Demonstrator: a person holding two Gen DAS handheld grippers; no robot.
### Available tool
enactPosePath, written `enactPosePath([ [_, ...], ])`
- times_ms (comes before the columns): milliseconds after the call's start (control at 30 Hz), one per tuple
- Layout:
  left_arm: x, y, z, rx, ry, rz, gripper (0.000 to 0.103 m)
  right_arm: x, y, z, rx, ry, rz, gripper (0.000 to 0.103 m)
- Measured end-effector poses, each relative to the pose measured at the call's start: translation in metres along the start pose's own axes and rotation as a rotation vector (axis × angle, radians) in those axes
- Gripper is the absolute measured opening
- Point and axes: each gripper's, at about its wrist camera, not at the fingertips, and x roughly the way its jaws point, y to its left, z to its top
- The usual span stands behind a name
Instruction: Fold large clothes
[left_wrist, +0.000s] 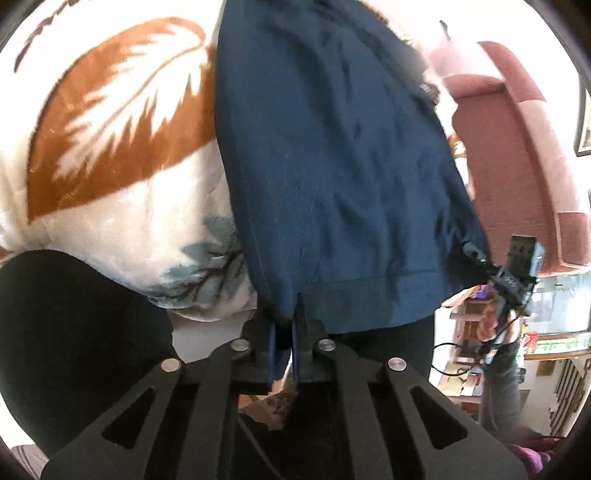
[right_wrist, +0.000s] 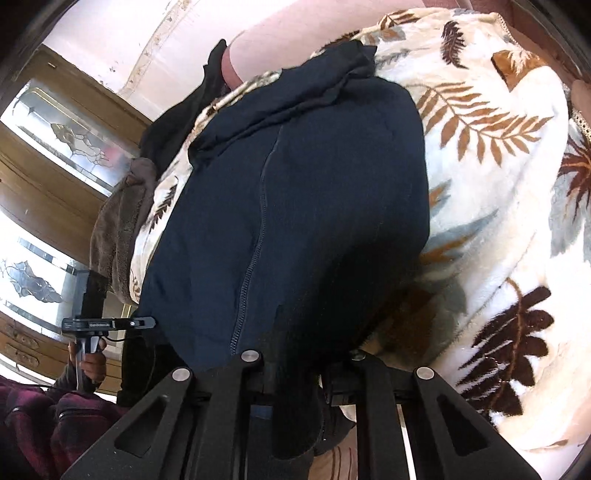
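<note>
Nearest the lens: black linkage of the left gripper, fingers pinched on the bottom hem of the navy zip jacket. Runs straight ahead from those tips, long axis pointing away toward the collar, zipper line down the middle, lying flat on the leaf-print blanket. Right gripper at the same hem, on its far corner; cloth bunched between its fingers, apparently clamped, though tips hidden under the fold. Both tongs level at the near edge, neither closer to the collar. Next move, probably: hem carried forward over the body, both sides together. Beyond, left of the jacket: a grey-brown towel, a wooden cabinet.
</note>
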Motion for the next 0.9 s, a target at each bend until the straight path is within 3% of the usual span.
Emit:
enactPosePath([
  [33,0.009,-0.003,0.002,-0.002,0.008,-0.001,0.004,0.004,-0.003,-0.001,0.014,0.011,-0.006,0.019],
  [100,0.016,-0.006,0.006,-0.004,0.027,-0.008,0.019,0.011,-0.007,-0.002,0.042,0.03,-0.01,0.021],
  [133,0.018,-0.006,0.007,-0.006,0.034,-0.016,0.032,0.014,-0.012,-0.002,0.064,0.038,-0.025,0.022],
  [200,0.02,-0.012,0.009,0.005,0.043,-0.026,0.034,0.018,-0.017,-0.003,0.081,0.053,-0.029,0.022],
  [233,0.019,-0.016,0.01,0.028,0.047,-0.027,0.023,0.017,-0.016,-0.004,0.071,0.051,-0.028,0.018],
  [267,0.017,-0.02,0.01,0.047,0.045,-0.033,0.002,0.014,-0.013,-0.004,0.049,0.047,-0.017,0.016],
  [300,0.013,-0.021,0.011,0.056,0.045,-0.053,0.002,0.01,-0.007,-0.004,0.02,0.036,-0.001,0.015],
  [400,-0.011,-0.026,0.017,0.051,-0.003,-0.203,0.002,-0.009,0.009,0.002,-0.048,-0.017,0.096,0.013],
  [567,-0.044,-0.042,0.044,0.066,-0.132,-0.323,0.002,-0.024,0.029,0.035,-0.059,-0.129,0.216,0.012],
  [733,-0.067,-0.038,0.085,0.014,-0.238,-0.385,0.002,-0.025,0.041,0.082,-0.044,-0.233,0.294,0.012],
  [900,-0.092,-0.027,0.144,-0.038,-0.388,-0.366,0.002,-0.012,0.044,0.143,0.037,-0.327,0.358,0.012],
])
